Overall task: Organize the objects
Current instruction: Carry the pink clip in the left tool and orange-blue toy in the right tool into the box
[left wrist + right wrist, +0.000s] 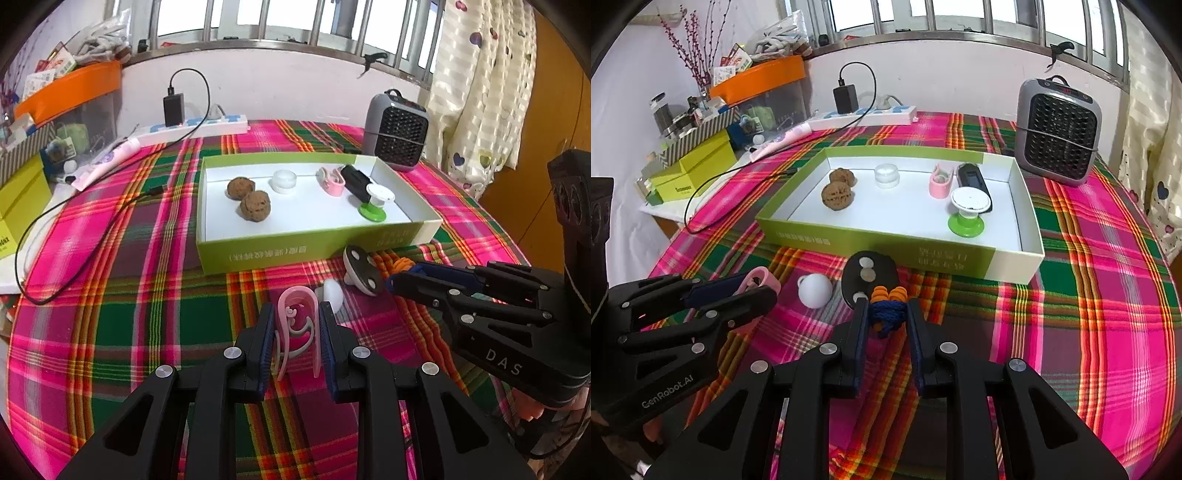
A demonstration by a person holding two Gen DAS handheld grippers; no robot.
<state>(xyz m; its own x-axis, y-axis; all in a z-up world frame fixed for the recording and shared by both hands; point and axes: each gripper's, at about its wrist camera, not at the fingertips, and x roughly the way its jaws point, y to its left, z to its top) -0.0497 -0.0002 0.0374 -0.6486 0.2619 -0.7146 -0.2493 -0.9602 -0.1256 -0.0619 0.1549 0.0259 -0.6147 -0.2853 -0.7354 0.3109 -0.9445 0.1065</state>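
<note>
A green-and-white box [258,251] [871,236] on the plaid cloth holds two walnuts [255,205] [837,195], a clear cap [284,180], a pink clip [332,181], a black device [356,181] and a green-and-white knob [373,210]. My left gripper [297,314] is shut on a pink hook-shaped clip [295,325] lying on the cloth. My right gripper [886,310] is shut on a blue-and-orange cord bundle [886,310]. A white ball [814,290] and a black oval plate [868,277] lie between them, in front of the box.
A grey heater [1056,129] stands at the back right. A power strip with a charger [864,110] and its black cable [55,229] run along the back and left. Boxes and an orange bin [761,81] crowd the left side.
</note>
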